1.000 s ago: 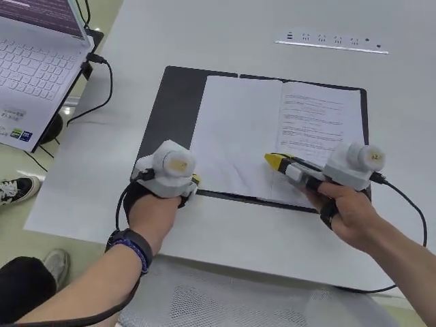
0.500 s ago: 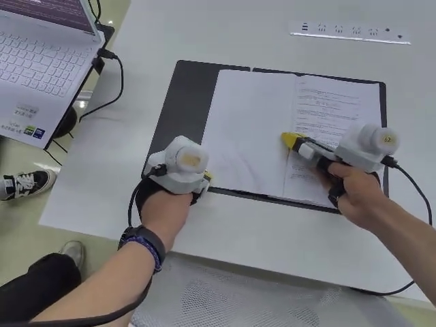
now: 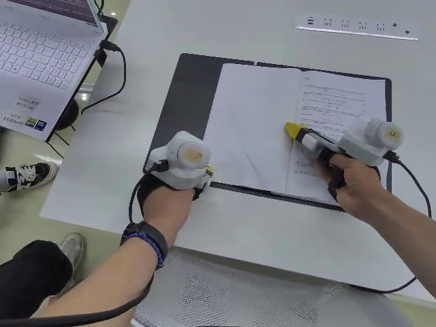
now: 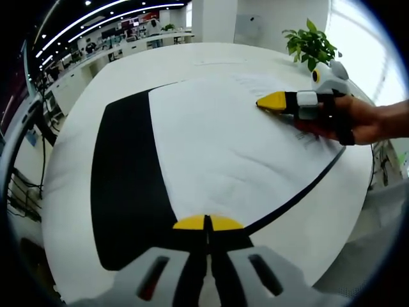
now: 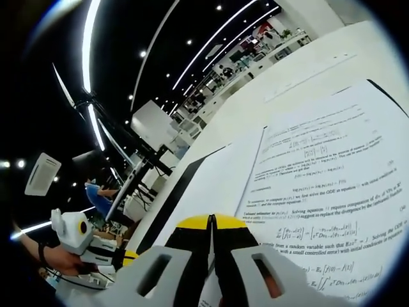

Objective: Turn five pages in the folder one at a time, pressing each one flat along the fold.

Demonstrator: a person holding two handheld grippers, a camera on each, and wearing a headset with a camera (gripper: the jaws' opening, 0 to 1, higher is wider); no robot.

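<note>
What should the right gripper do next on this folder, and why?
Probably slide the right gripper, shut, down the fold toward the near edge. Its tips sit partway along the fold, between the blank page and the printed page, and the blank page looks slightly rippled. The left gripper, shut, rests at the folder's near edge.

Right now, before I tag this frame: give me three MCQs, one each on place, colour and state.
1. Where does the right tool point?
A. on the laptop keys
B. at the fold of the folder
C. off the table edge

2. What colour are the tool tips?
A. yellow
B. red
C. green

3. How do the left tool jaws stand?
A. wide open
B. shut
C. clamped on a cable

Key:
1. B: its tip lies between the blank page and the printed page.
2. A: both tools end in yellow.
3. B: the tips meet with no gap in the left gripper view.
</note>
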